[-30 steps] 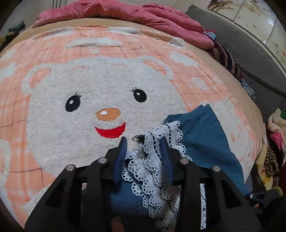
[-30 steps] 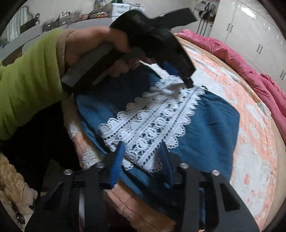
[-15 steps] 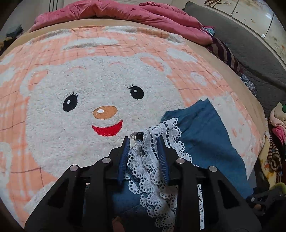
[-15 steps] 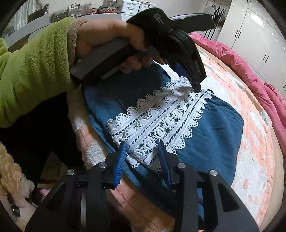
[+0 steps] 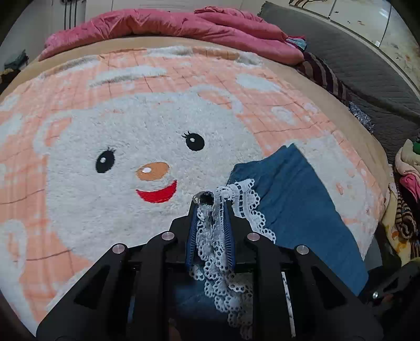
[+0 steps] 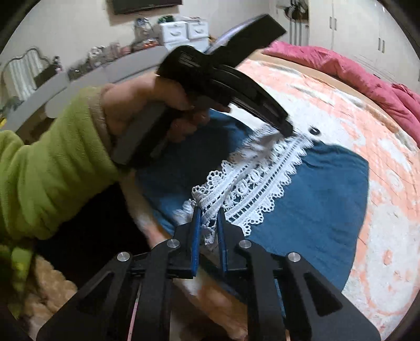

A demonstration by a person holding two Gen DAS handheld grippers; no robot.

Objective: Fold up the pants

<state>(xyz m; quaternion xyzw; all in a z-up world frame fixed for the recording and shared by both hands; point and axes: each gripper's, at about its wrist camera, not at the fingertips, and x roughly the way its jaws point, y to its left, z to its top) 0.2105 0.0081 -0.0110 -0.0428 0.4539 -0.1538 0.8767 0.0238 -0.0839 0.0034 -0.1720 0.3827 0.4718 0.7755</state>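
Blue pants [image 5: 296, 199] [image 6: 315, 194] with a white lace hem [image 6: 252, 178] lie on a bed blanket printed with a bear's face [image 5: 126, 157]. My left gripper [image 5: 210, 209] is closing, its blue pads pressing a bunched end of the lace [image 5: 212, 236]. In the right wrist view the left gripper [image 6: 287, 129], held by a hand in a green sleeve [image 6: 52, 168], pinches the lace's far end. At the near end my right gripper [image 6: 208, 213] is closing on the lace too, with the trim pinched between its pads.
A pink quilt [image 5: 168, 23] is heaped at the bed's far end. Dark bedding and striped cloth [image 5: 325, 76] lie along the bed's right side. A clothes pile [image 5: 407, 199] sits off the right edge. White drawers [image 6: 183, 31] stand by the wall.
Both grippers have narrowed onto the lace hem, which sat loosely between wider jaws before. The lace now bunches between each pair of pads.
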